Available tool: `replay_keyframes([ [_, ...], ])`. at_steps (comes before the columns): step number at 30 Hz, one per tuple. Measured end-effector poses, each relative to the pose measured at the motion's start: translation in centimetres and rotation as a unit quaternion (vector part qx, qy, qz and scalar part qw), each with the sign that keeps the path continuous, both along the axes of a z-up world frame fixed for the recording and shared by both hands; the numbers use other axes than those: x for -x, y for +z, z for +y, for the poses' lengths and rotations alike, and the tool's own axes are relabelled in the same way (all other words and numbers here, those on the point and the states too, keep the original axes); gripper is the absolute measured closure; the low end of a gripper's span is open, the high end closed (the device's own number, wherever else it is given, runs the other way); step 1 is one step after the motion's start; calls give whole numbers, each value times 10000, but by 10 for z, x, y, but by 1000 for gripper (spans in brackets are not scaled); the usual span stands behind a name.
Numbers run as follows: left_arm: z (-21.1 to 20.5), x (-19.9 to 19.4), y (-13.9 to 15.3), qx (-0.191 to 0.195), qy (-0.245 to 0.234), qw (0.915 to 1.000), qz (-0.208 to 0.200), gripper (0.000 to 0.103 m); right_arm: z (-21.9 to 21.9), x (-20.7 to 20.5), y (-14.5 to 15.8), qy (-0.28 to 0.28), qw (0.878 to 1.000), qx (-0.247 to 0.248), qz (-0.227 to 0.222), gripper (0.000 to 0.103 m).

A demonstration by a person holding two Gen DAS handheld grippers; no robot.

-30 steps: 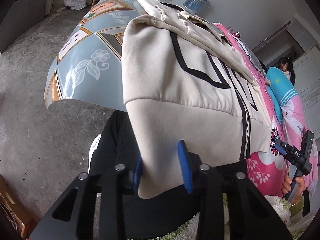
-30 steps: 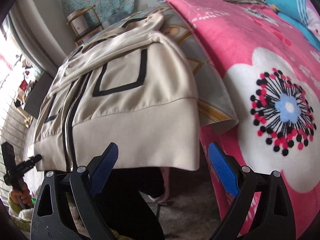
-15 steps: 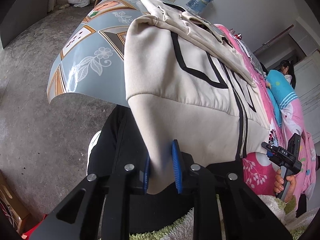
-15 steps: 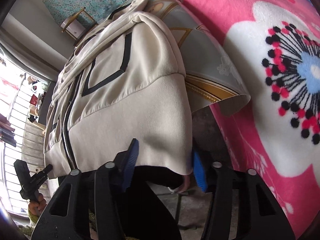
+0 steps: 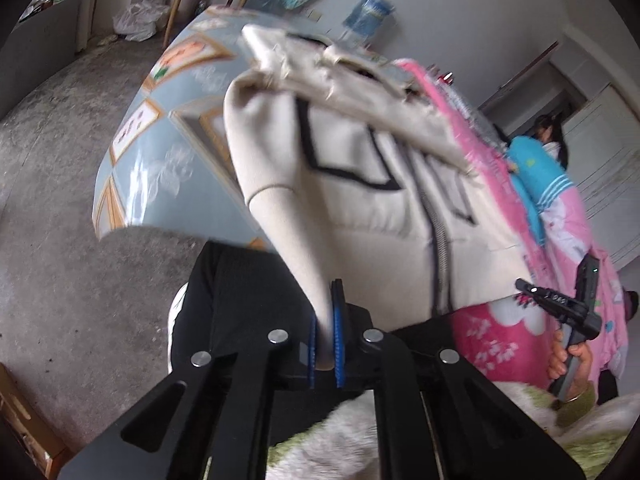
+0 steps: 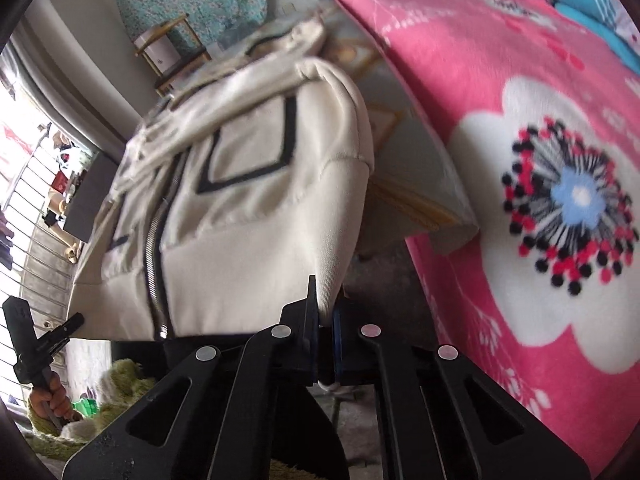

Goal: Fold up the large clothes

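Item: cream zip jacket [image 5: 360,184], lying on the patterned mat [image 5: 160,160] over the desk edge, hem hanging toward the person. Sleeves lie folded across the front. Left hand-held gripper [image 5: 326,320] pinches one hem corner; right hand-held gripper [image 6: 325,320] pinches the other. Remaining, by judgement: fold the hem up toward the collar.

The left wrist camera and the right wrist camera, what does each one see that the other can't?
Only the left wrist view shows the bare concrete floor and a white plastic bag. Only the right wrist view shows the blanket's big white flower and the window bars. Both show the cream zip-up jacket, its hem corners pinched in the left gripper and right gripper.
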State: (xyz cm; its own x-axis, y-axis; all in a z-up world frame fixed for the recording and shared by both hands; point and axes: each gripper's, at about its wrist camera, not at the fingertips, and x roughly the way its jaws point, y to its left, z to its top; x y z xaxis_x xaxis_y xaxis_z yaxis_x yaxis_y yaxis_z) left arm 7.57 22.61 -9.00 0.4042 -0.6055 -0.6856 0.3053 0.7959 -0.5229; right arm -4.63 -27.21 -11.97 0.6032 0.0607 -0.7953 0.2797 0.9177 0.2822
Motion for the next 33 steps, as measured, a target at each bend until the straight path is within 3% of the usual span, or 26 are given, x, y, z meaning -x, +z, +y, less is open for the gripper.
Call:
replay_keyframes([
  [4,-2,-12,36,337,-73,9984,-440,97,2,-8,30,51,9991,-52,-427,98],
  [9,-12,-52,62,288,39,9961,-838,97,-1,-44,55,85,9964,24,-845,98],
  [16,-10,-121,55,103,492,9970,-586,97,-20,-113,65,-24,9942,-97,-1073,98],
  [21,-11,-151,36,3,708,9973,-216,92,-36,-161,49,-90,9954,-247,-926,96],
  [23,-10,-156,29,89,742,9972,-25,88,-43,-174,38,-185,9958,-388,-805,86],
  [24,-9,-157,28,113,794,9968,39,80,-46,-178,34,-246,9958,-440,-770,81],
  [25,-5,-157,30,53,936,9956,5,65,-51,-180,31,-357,9955,-488,-728,68],
  [26,0,-155,33,6,1074,9942,-78,59,-55,-181,31,-435,9951,-501,-735,59],
  [27,6,-154,36,37,1158,9932,-140,52,-59,-178,33,-518,9943,-477,-800,56],
  [30,29,-150,46,250,1409,9893,-268,49,-63,-168,42,-614,9932,-347,-928,53],
  [33,35,-148,48,-13,1419,9890,-405,49,-57,-163,50,-423,9934,-305,-1025,52],
])
